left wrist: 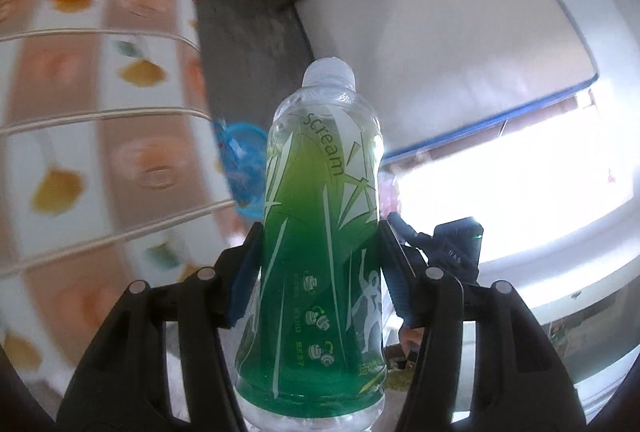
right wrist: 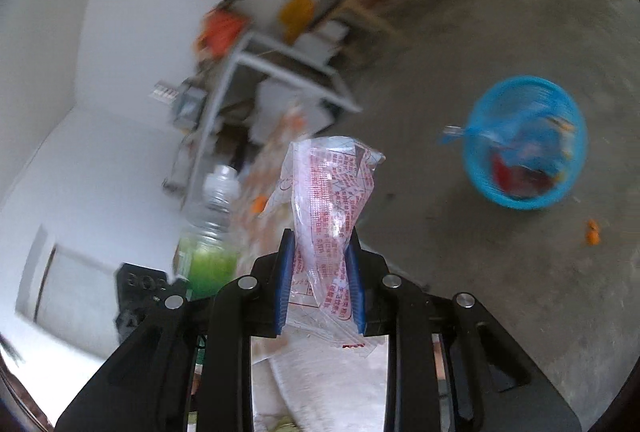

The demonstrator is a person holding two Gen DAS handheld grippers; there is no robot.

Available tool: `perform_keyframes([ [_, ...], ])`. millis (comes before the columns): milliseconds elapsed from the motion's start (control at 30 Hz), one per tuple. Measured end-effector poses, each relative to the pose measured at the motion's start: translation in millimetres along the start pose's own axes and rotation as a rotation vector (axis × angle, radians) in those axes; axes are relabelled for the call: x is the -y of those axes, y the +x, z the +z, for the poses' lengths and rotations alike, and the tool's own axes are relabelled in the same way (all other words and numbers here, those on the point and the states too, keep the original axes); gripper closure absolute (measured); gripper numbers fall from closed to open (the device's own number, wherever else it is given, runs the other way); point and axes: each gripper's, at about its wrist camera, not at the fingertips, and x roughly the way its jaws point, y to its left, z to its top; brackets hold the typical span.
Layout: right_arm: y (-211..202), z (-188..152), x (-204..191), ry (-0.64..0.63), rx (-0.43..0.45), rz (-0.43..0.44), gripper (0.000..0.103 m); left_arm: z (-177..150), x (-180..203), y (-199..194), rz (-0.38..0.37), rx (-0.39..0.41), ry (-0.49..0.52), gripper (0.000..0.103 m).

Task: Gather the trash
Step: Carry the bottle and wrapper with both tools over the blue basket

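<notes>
Left tongs (left wrist: 320, 252) clamp the clear green-labelled plastic bottle (left wrist: 320, 232), right tongs (right wrist: 320, 272) pinch a crumpled red-printed clear wrapper (right wrist: 328, 199), round blue mesh basket (right wrist: 524, 143) on the concrete floor (right wrist: 460, 272).

A fruit-patterned tablecloth (left wrist: 100, 103) covers the tabletop, a bare grey concrete floor (right wrist: 460, 252) spreads below, and a cluttered metal-framed shelf (right wrist: 256, 87) stands against the white wall (right wrist: 132, 31).

Bottle (left wrist: 320, 252) between left jaws, wrapper (right wrist: 326, 216) between right jaws, basket (right wrist: 524, 143) on floor (right wrist: 480, 292)
</notes>
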Motion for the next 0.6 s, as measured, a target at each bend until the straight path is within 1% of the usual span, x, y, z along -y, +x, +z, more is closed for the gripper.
perform_keyframes([
  [100,-1,6,39,0.077,0.013,-0.053,0.078,15,11,41,0.052,-0.067,0.018,0.050],
  [133,0,8,49,0.097,0.014,-0.059,0.078,22,15,61,0.077,-0.095,0.024,0.050],
  [200,8,12,70,0.142,0.012,-0.077,0.078,38,15,91,0.113,-0.136,0.028,0.050],
  [333,28,28,111,0.221,0.002,-0.120,0.078,63,17,165,0.187,-0.229,0.043,0.050],
  [367,30,28,117,0.233,0.002,-0.126,0.078,68,18,179,0.201,-0.244,0.046,0.050],
  [467,49,47,134,0.265,0.011,-0.146,0.078,89,21,227,0.246,-0.283,0.065,0.049],
  [500,57,58,139,0.272,0.018,-0.150,0.076,94,23,237,0.256,-0.286,0.073,0.049],
  [533,62,66,144,0.271,0.023,-0.155,0.069,104,25,255,0.270,-0.291,0.099,0.049],
  [567,68,76,149,0.264,0.031,-0.171,0.067,111,27,267,0.288,-0.292,0.127,0.045],
  [600,77,87,156,0.254,0.036,-0.199,0.053,117,26,276,0.308,-0.281,0.140,0.040],
])
